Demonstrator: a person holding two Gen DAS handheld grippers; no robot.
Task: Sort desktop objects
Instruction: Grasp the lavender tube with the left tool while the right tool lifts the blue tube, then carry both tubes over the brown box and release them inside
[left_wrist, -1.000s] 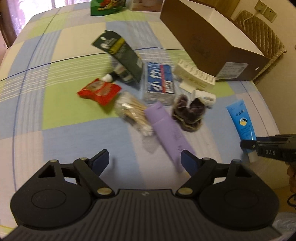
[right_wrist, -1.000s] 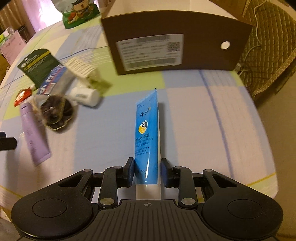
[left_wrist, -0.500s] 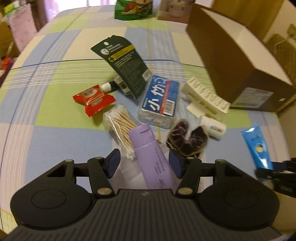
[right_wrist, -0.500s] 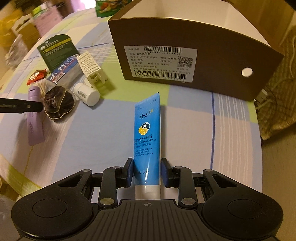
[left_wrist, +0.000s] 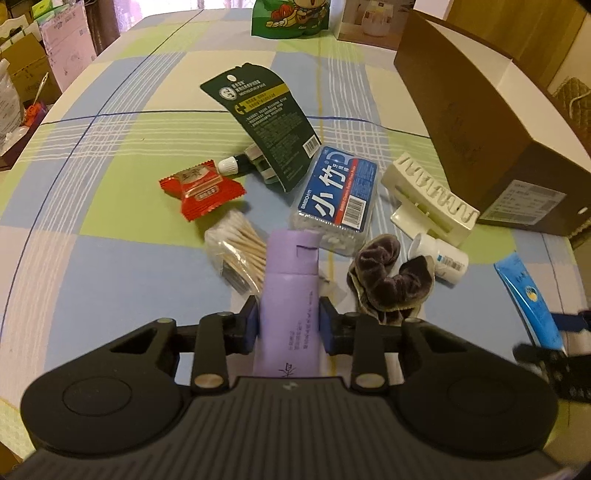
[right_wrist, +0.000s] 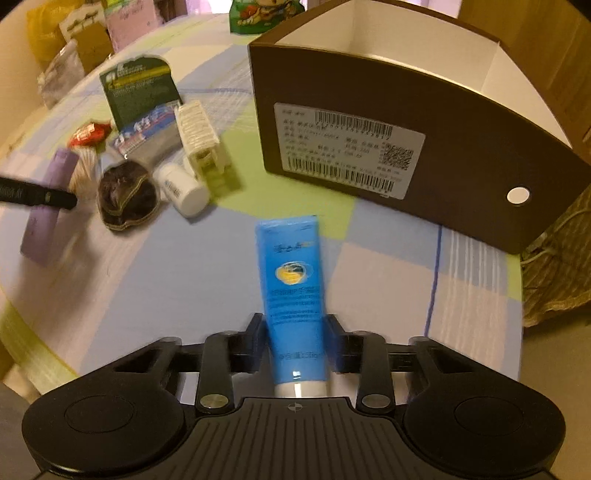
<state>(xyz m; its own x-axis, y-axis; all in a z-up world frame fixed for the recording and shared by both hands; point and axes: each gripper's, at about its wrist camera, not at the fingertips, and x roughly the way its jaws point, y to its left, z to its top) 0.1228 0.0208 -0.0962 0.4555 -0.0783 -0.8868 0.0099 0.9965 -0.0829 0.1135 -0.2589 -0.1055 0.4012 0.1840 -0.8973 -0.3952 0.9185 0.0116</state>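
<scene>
My left gripper (left_wrist: 289, 326) is shut on a purple tube (left_wrist: 290, 295) that lies among the clutter on the checked tablecloth. My right gripper (right_wrist: 295, 341) is shut on a blue tube (right_wrist: 293, 291) and holds it raised, pointing toward the open brown cardboard box (right_wrist: 424, 147). The blue tube also shows in the left wrist view (left_wrist: 528, 299), and the purple tube in the right wrist view (right_wrist: 48, 206).
Around the purple tube lie cotton swabs (left_wrist: 238, 251), a red candy packet (left_wrist: 201, 188), a dark green pouch (left_wrist: 262, 118), a blue floss-pick box (left_wrist: 340, 195), a dark scrunchie (left_wrist: 391, 277), a small white bottle (left_wrist: 443, 260) and a cream hair clip (left_wrist: 428, 199). A wicker chair (right_wrist: 554, 266) stands at the right table edge.
My left gripper moved forward over the purple tube and shut on it. My right gripper, holding the blue tube, lifted and moved closer to the box.
</scene>
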